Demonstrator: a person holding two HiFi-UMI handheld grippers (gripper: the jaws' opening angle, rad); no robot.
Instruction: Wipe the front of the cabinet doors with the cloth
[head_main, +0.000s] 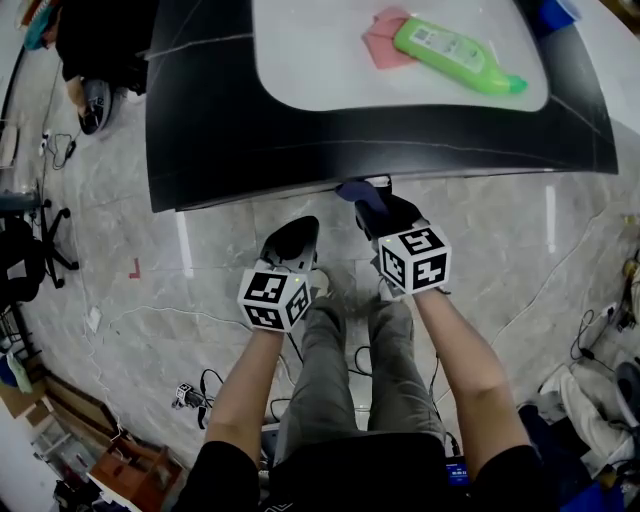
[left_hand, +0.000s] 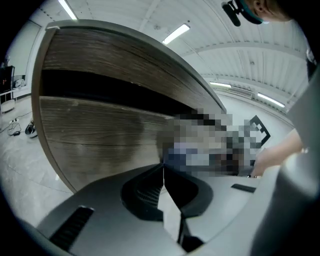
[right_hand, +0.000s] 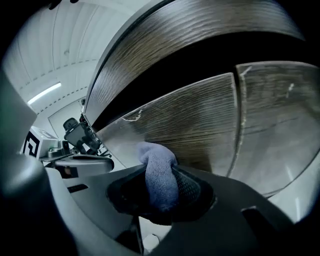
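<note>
My right gripper (head_main: 368, 205) (right_hand: 159, 186) is shut on a blue cloth (right_hand: 160, 175) (head_main: 362, 192), whose bunched tip touches the wood-grain cabinet door (right_hand: 200, 130) just below the dark countertop edge. The seam between two doors (right_hand: 238, 115) runs to the right of the cloth. My left gripper (head_main: 295, 238) (left_hand: 163, 172) is shut with nothing in it, and it hangs a little short of the wood-grain cabinet front (left_hand: 95, 135). In the head view the counter's overhang (head_main: 370, 130) hides the doors.
On the white counter top (head_main: 320, 60) lie a green bottle (head_main: 455, 55) and a pink cloth (head_main: 382, 38). Grey marbled floor (head_main: 520, 240) with cables lies below. An office chair (head_main: 30, 255) stands at the left, and the person's legs (head_main: 350, 350) are under the grippers.
</note>
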